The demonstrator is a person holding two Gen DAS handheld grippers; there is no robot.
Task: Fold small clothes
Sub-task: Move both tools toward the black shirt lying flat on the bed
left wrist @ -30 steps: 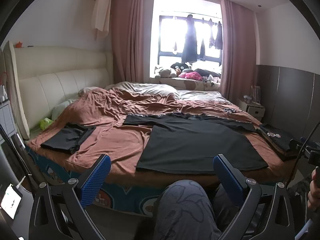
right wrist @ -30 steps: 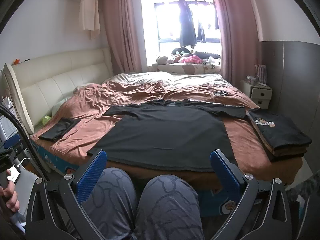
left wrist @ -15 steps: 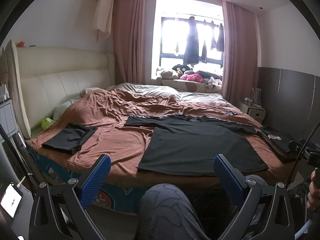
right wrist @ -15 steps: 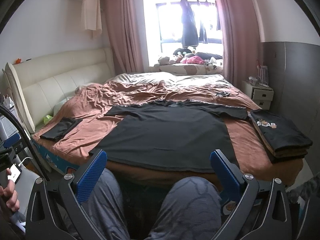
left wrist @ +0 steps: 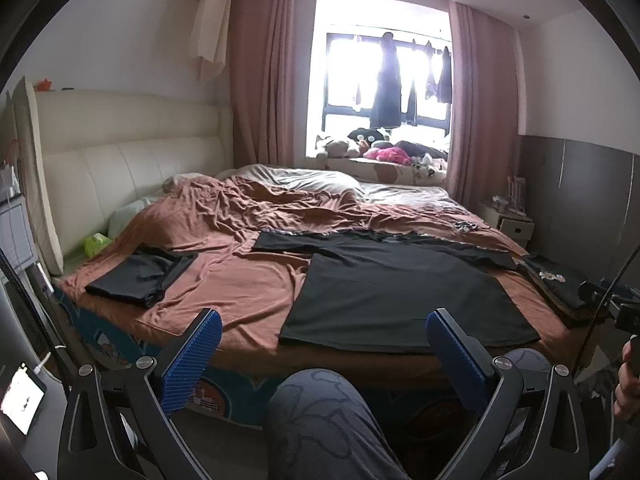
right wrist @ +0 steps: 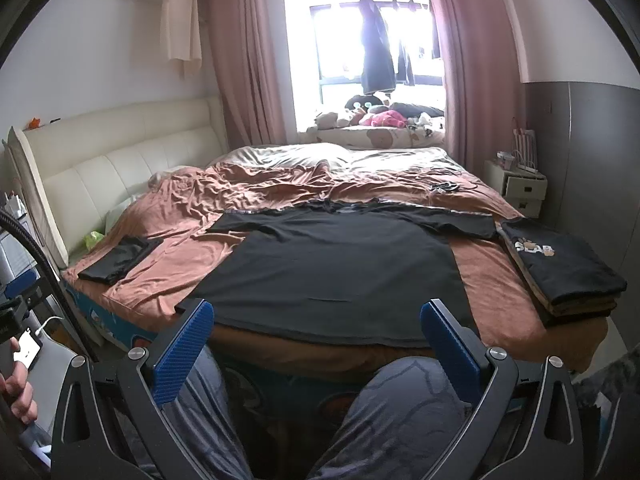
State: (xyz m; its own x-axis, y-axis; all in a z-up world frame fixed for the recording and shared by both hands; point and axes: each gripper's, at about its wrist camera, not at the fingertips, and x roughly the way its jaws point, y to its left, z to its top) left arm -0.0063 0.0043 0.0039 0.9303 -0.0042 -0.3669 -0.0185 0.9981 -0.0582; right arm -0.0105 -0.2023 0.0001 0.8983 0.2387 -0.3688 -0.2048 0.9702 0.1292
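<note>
Two grippers, both spread wide with nothing between the blue pads: left gripper (left wrist: 322, 354), right gripper (right wrist: 316, 342). Each hangs off the near edge of the bed (right wrist: 280, 354), above the person's knees (right wrist: 404, 404), not touching any cloth.

Black T-shirt (right wrist: 340, 272) lies flat on the brown sheet (right wrist: 168, 264), hem toward the person and overhanging the bed edge slightly, collar toward the window, both sleeves spread out sideways. No fold in it yet. Stack of folded dark shirts (right wrist: 560, 268) sits at the right edge of the bed, just beside the right sleeve. A smaller folded black garment (left wrist: 140, 276) is well apart on the left.

Step in hand, by my read: shirt laid out, first fold not begun. Approach phase.

Next move likely needs both grippers forward and down onto the shirt, one at a sleeve or shoulder and one at the hem on the same side, pinching only the shirt layers and not the sheet below. The sheet is wrinkled near the left sleeve, so that side is the likelier snag.
</note>
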